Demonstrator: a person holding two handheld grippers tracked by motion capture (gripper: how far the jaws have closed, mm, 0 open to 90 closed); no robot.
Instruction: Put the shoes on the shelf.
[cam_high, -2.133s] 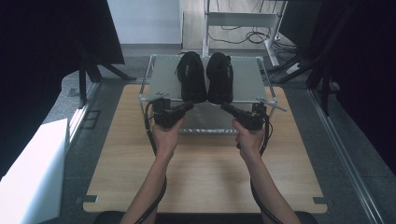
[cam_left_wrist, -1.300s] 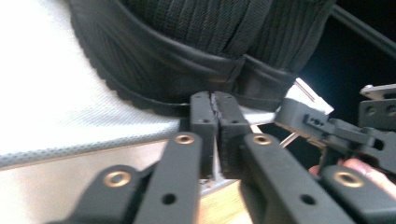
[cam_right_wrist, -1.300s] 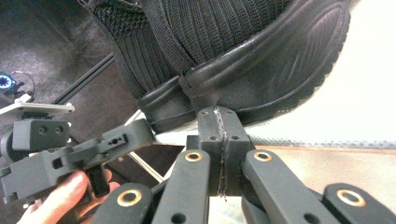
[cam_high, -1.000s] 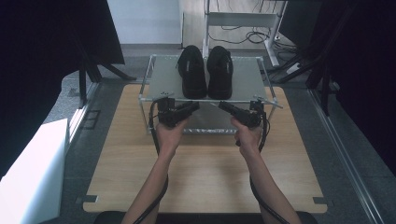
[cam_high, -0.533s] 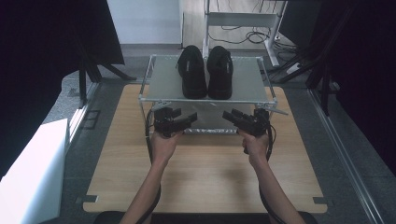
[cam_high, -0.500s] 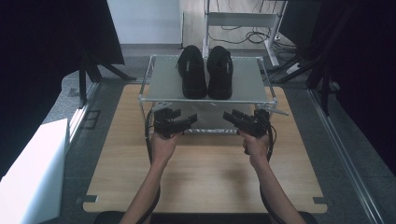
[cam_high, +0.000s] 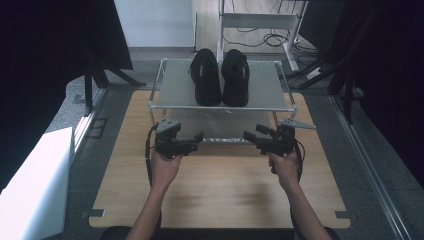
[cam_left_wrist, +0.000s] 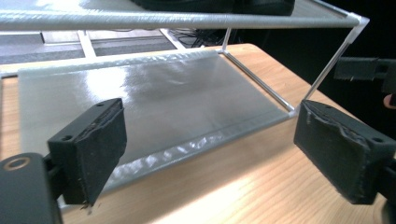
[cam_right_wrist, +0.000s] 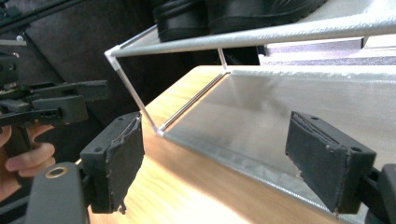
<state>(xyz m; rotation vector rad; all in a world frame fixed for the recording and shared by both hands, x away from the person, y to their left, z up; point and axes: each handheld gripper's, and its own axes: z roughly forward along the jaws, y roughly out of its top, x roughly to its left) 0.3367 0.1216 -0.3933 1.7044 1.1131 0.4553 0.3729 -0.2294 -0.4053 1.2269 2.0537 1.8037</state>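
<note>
The pair of black shoes (cam_high: 221, 76) stands on the upper shelf (cam_high: 175, 92) of the small two-level rack (cam_high: 288, 95), at the middle of it. The two shoes are side by side and touch or almost touch each other, with the toes toward you. In your left gripper view you see only their dark soles (cam_left_wrist: 215, 4) at the top edge, above the front bar of the rack. In your right gripper view the soles (cam_right_wrist: 233, 14) rest on the same shelf.

Under the shoes is the lower shelf (cam_left_wrist: 154, 98), a shiny grey sheet that lies on the wooden table (cam_high: 225, 190). Nothing stands on the part of it that shows.

Your left gripper (cam_high: 196, 141) is in front of the rack, at its left front corner, and points to the right, toward the middle. Its jaws have just been opening and now they are spread wide, with nothing between them; the pads (cam_left_wrist: 100, 149) are apart from the shoes and from the shelf. Your right gripper (cam_high: 248, 136) is at the right front corner and points to the left, toward the other one. Its jaws also have just been opening and they stand wide apart, holding nothing; one pad (cam_right_wrist: 121, 158) shows rough torn foam.

Both grippers are low, near the front edge of the lower shelf, well apart from each other.
</note>
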